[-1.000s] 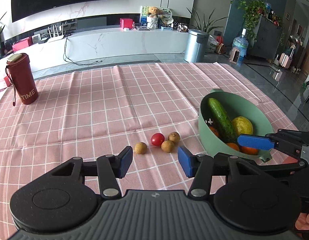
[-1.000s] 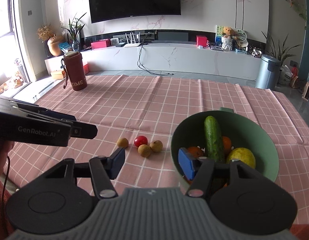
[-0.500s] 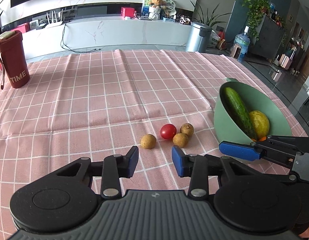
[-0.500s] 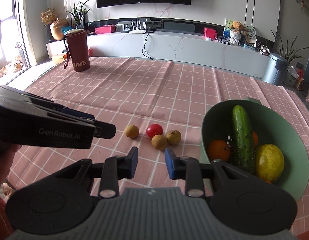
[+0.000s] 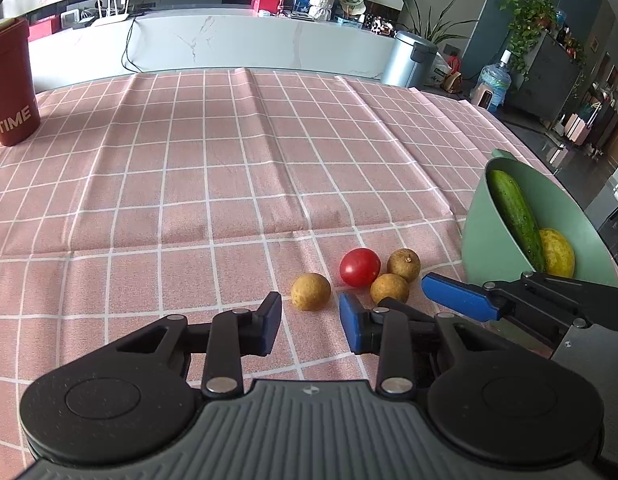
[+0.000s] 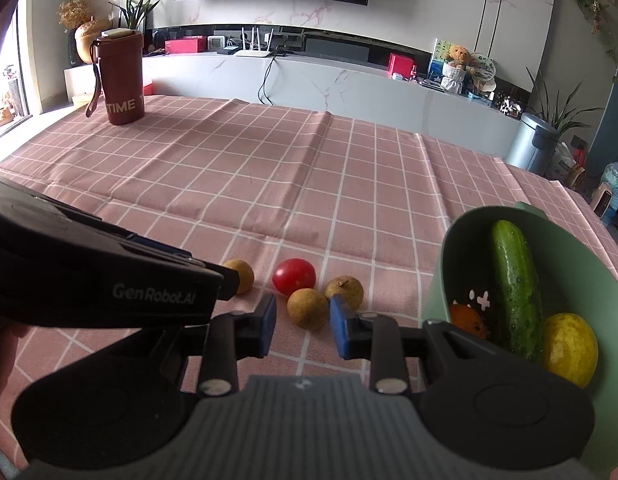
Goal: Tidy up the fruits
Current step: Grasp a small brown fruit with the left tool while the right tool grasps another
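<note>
a red cup [image 6: 122, 76] stands far off on the checked cloth [image 5: 213, 184]. three longans [image 5: 310, 297] and a tomato [image 5: 359, 267] lie beside the green bowl [image 6: 461, 248] of cucumber [image 6: 516, 288]. left gripper [image 5: 311, 322] and right gripper [image 6: 302, 322] hover low, side by side, both parted and empty.

A red tumbler [image 6: 122, 80] marked "TIME" is set upright on the pink checked cloth [image 6: 269, 168]; a bin [image 5: 413, 58] is seen beyond.
</note>
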A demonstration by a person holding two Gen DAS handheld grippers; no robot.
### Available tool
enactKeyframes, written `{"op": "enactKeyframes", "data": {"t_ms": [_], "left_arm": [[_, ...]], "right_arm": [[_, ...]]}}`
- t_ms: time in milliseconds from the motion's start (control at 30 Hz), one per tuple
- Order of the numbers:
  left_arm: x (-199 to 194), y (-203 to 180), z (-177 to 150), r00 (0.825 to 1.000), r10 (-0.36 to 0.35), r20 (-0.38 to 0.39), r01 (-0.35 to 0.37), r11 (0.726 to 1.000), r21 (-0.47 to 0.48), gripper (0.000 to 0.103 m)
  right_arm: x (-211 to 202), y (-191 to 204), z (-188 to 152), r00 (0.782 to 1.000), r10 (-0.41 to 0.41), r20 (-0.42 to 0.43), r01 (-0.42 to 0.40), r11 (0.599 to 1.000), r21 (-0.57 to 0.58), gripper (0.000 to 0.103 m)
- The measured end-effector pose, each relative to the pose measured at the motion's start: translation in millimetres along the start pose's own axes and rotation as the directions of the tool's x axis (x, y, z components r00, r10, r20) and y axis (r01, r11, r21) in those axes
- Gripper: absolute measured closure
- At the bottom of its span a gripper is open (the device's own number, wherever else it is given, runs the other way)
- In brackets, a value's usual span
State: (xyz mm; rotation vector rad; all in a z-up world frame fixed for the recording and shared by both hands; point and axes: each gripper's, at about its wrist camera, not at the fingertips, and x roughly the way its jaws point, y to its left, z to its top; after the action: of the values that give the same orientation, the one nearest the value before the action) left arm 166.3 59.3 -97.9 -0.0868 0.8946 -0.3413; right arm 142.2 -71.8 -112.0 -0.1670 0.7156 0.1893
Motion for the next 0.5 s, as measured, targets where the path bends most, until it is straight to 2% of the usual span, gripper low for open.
{"op": "enactKeyframes", "data": {"t_ms": [267, 500], "left_arm": [[13.8, -0.2, 2.2, 1.000, -0.002, -0.009, 0.002, 1.000, 0.008, 0.065], [20.2, -3.5, 2.4, 1.000, 0.002, -0.022, -0.002, 1.000, 0.021, 0.073]], "right_arm": [[14.1, 0.6, -1.9, 1.000, -0.005, -0.025, 0.005, 1.000, 0.006, 0.080], [17.4, 1.2, -2.8, 1.000, -0.008, -0.026, 0.008, 1.000, 0.006, 0.080]]}}
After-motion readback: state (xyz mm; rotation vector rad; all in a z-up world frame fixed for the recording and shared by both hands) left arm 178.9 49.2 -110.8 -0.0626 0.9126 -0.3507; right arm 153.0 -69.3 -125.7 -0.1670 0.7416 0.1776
